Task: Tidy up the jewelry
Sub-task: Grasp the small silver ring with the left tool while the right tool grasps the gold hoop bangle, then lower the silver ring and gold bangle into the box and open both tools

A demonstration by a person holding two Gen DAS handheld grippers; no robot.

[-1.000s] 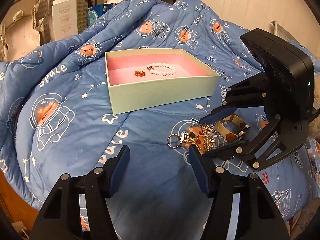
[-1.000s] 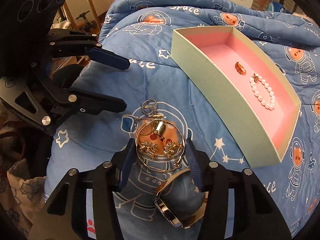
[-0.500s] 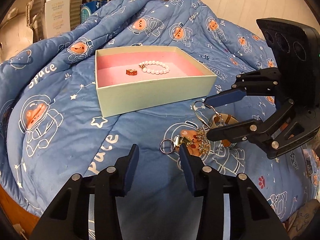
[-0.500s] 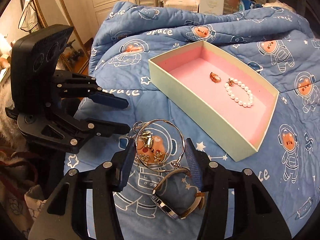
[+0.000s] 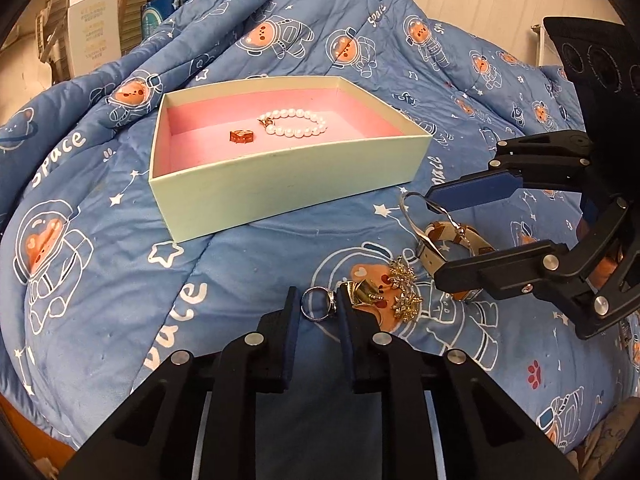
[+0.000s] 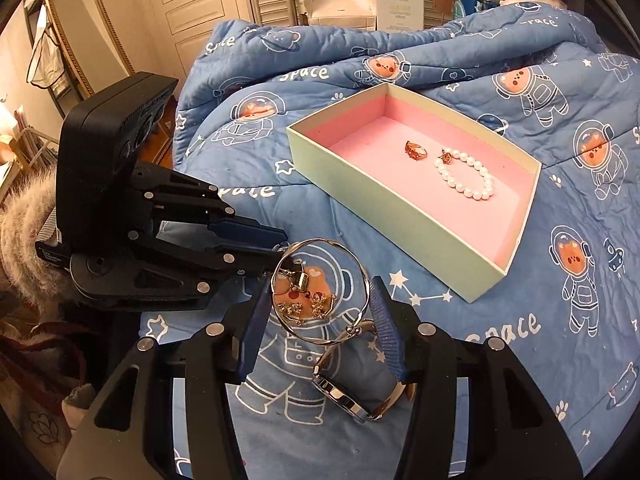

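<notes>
Left gripper (image 5: 316, 308) had just closed on the ring (image 5: 317, 304); right gripper (image 6: 318, 308) clamped the bangle (image 6: 320, 290), box (image 5: 280, 196) at twelve o'clock awaiting both.

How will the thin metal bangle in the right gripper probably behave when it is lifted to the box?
The bangle looks like a stiff hoop, so it should keep its shape. Its polished wire seems slippery against the right gripper, so it may pivot. It appears light.

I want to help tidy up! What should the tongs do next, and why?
Probably lift the left tongs, which have just been closing around the silver ring, and carry it to the pink-lined box, where a pearl bracelet already lies.
</notes>
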